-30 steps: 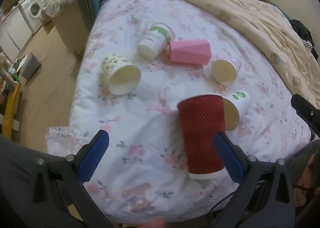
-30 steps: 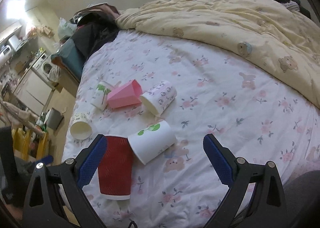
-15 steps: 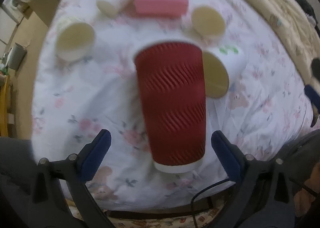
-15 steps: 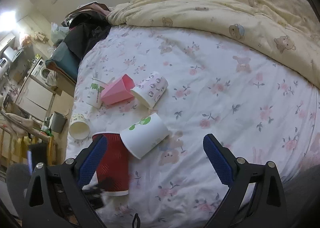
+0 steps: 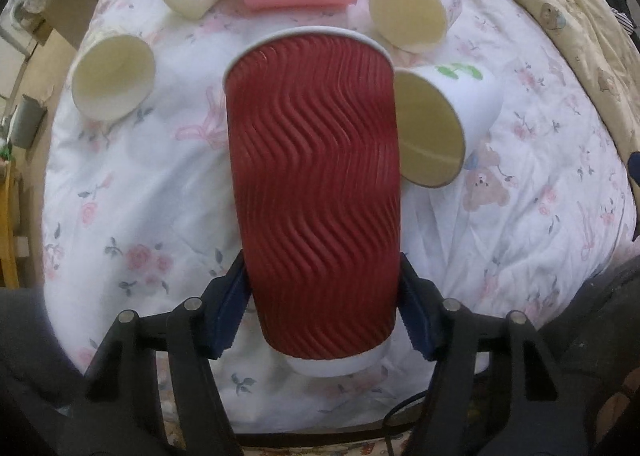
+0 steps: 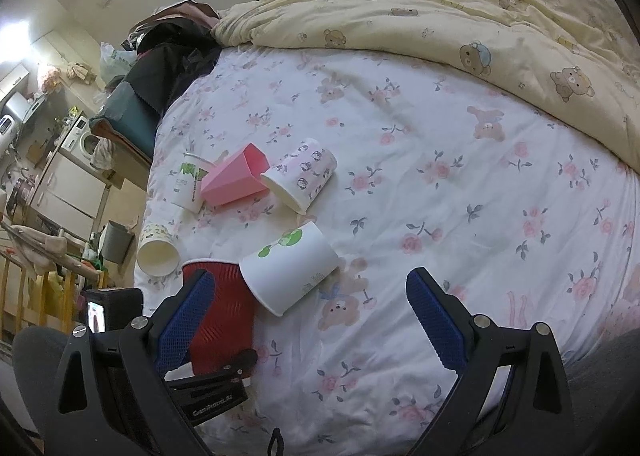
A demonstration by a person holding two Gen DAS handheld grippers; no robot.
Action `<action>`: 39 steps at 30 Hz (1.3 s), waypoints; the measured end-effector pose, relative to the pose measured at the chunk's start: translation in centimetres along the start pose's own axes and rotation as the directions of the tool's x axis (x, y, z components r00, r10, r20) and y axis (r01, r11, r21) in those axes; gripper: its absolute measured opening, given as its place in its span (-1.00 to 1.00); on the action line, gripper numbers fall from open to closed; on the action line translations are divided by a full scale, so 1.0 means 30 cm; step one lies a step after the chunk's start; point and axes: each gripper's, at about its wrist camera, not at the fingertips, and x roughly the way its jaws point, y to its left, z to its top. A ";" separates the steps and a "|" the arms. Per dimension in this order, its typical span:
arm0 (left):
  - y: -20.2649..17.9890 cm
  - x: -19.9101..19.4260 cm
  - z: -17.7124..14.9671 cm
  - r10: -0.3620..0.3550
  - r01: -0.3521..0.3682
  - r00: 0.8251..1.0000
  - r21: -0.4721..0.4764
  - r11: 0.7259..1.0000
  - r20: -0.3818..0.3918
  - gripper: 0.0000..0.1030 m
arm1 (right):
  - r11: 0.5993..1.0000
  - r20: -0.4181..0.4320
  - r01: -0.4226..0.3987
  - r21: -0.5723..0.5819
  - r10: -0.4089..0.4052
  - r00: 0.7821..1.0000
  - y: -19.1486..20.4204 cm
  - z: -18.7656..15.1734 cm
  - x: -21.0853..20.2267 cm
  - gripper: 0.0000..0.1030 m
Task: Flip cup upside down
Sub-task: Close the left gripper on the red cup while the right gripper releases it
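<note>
Bed (image 6: 460, 183): white floral sheet, the largest surface in the room. Its near edge rounds off just below both grippers; its left edge drops to bare floor. A wide stretch of unoccupied sheet lies right of the cups.

Cream bear-print duvet (image 6: 460, 15): heaped along the far and right sides, bounding that open stretch.

Dark clothing pile (image 6: 172, 51): at the bed's far left corner, well apart from the cups.

Left gripper (image 5: 322, 302): blue pads pressed against both sides of the red cup, near its base.

Right gripper (image 6: 310, 320): fingers spread wide, nothing between them, hovering over the near part of the sheet beside the cups.

Red cup (image 5: 316, 191): ribbed, lying on its side near the bed's near-left corner, white-rimmed mouth pointing away, base toward the left gripper.

White cup with green dots (image 6: 292, 268): on its side, mouth touching or just beside the red cup's right flank.

Pink faceted cup (image 6: 234, 179): on its side, farther back, between two paper cups.

Patterned cup (image 6: 300, 177): on its side, right of the pink one.

Green-leaf cup (image 6: 186, 185): tipped, left of the pink one.

Yellow-print cup (image 6: 158, 252): on its side, closest to the left edge.
</note>
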 end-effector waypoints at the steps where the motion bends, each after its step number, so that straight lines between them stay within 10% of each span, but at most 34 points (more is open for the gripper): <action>1: 0.003 -0.007 -0.001 0.000 0.000 1.000 0.002 1.000 0.004 0.23 | 1.000 0.000 0.000 -0.002 0.000 1.000 -0.001 -0.001 0.000 0.92; 19: 0.218 -0.316 0.051 -0.084 0.086 0.980 -0.008 0.996 0.181 0.22 | 0.997 0.026 -0.042 -0.068 0.044 0.999 0.057 0.003 0.000 0.92; 30: 0.303 -0.264 0.096 -0.155 0.170 0.964 -0.053 0.984 0.217 0.22 | 0.985 0.029 -0.030 -0.169 0.035 0.999 0.119 0.012 0.022 0.92; 39: 0.272 -0.265 0.076 -0.192 0.200 0.959 -0.016 0.980 0.210 0.22 | 0.966 -0.073 -0.174 -0.190 0.163 0.984 0.144 0.065 0.077 0.92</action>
